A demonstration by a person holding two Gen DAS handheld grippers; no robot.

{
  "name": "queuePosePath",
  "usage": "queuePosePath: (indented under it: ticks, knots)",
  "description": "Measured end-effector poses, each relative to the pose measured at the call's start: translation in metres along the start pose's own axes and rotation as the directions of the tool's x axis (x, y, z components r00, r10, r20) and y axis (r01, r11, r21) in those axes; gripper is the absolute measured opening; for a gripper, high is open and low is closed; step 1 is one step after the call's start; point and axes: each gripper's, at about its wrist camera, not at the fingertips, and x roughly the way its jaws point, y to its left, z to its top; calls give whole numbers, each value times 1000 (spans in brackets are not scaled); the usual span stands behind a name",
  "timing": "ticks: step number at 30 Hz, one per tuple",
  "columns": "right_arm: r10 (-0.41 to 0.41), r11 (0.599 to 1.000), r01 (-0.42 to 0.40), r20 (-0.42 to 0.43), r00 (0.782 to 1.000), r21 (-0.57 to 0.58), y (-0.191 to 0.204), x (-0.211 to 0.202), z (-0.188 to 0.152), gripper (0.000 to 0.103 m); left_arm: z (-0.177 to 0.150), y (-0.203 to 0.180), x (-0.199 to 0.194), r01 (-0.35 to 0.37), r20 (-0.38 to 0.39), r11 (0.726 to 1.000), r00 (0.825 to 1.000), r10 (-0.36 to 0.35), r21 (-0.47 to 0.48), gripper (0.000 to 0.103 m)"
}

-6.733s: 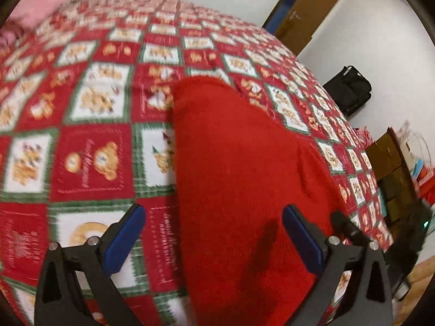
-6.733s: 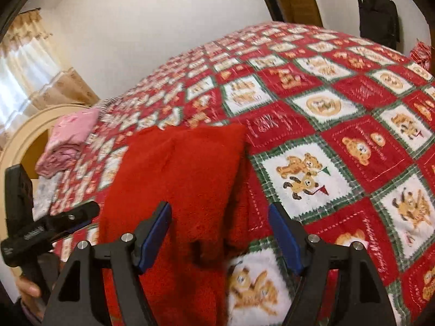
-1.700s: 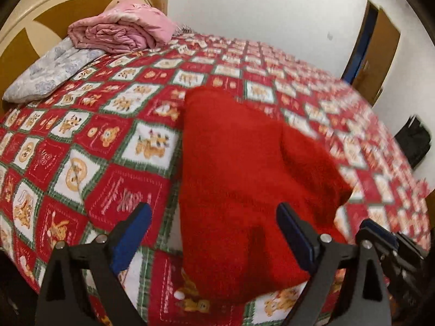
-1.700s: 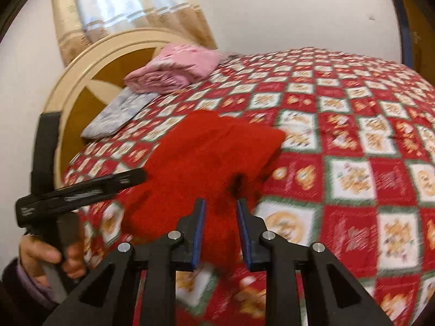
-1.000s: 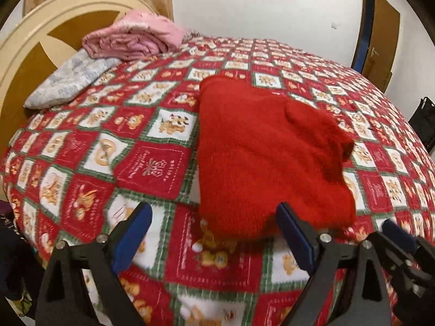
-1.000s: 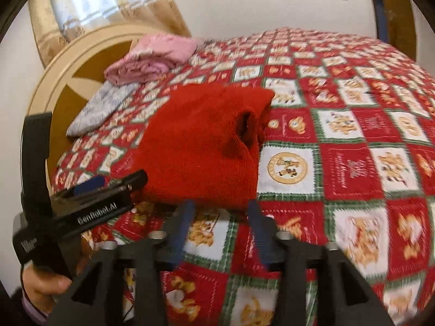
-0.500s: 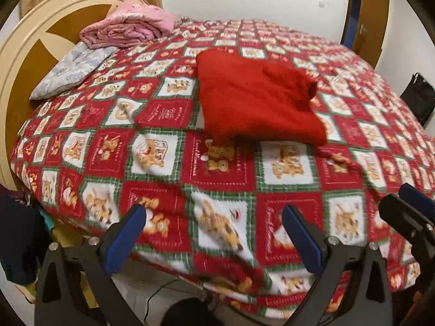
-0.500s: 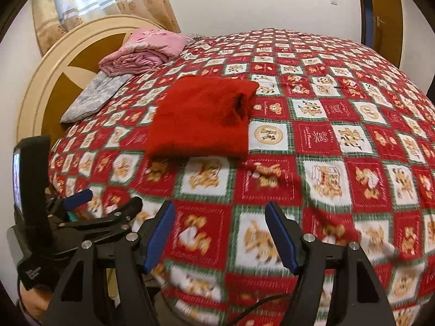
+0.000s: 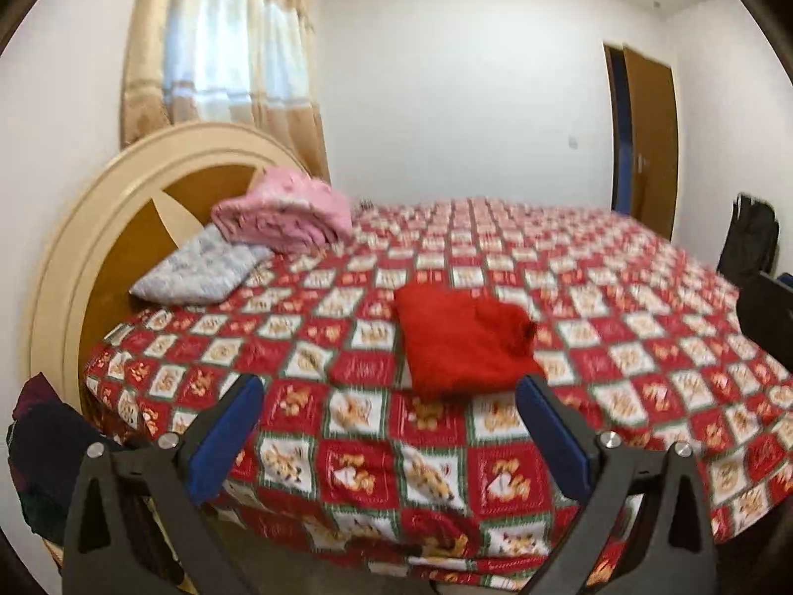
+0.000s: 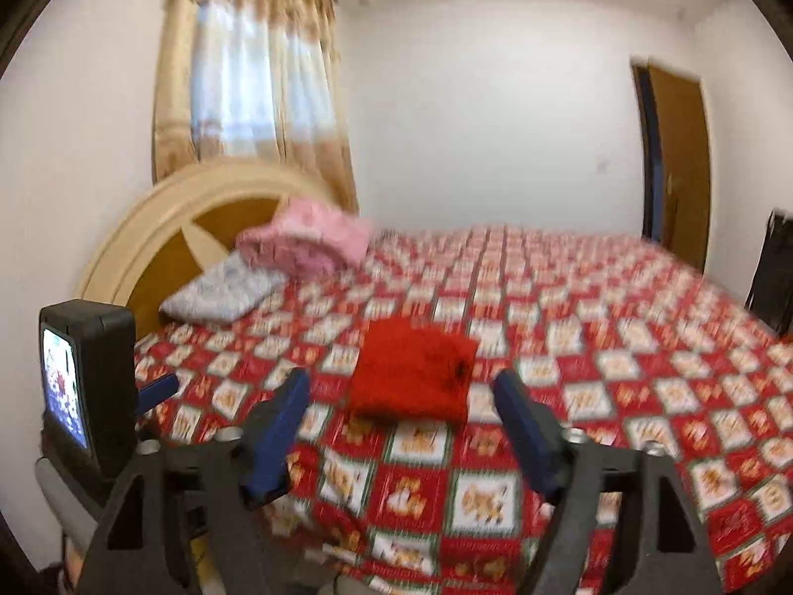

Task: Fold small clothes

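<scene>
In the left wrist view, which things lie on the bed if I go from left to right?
grey pillow → pink folded blanket → red folded garment, all resting on the patterned bedspread.

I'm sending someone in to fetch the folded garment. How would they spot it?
Start at the bed with its red checked teddy-bear cover. Near the middle, toward the front edge, lies the red sweater, folded into a flat rectangle. It is plain fuzzy red, unlike the pink bundle and grey pillow by the headboard.
</scene>
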Motion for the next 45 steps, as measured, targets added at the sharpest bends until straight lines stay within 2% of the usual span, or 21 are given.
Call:
queuePosePath:
  ticks: [3, 5, 15, 20, 28, 45]
  knots:
    - [-15, 999, 17, 75, 997, -31, 6, -15, -1, 85, 3, 2, -11, -6, 53, 1000, 999, 7, -27, 103]
    - [-15, 999, 19, 86, 996, -35, 7, -16, -4, 85, 4, 0, -12, -17, 60, 1000, 998, 18, -24, 103]
    - [-58, 994, 59, -11, 998, 90, -28, 9, -27, 85, -6, -20, -15, -52, 26, 999, 998, 52, 3, 103]
    - [-74, 986, 73, -3, 997, 153, -40, 8, -32, 85, -10, -24, -15, -52, 19, 998, 998, 52, 19, 103]
    - [-68, 991, 68, -3, 998, 111, -29, 12, -33, 85, -11, -25, -13, -55, 12, 998, 998, 55, 16, 103]
    - [-60, 991, 61, -15, 998, 119, -30, 12, -34, 85, -11, -25, -12, -58, 10, 998, 998, 57, 11, 103]
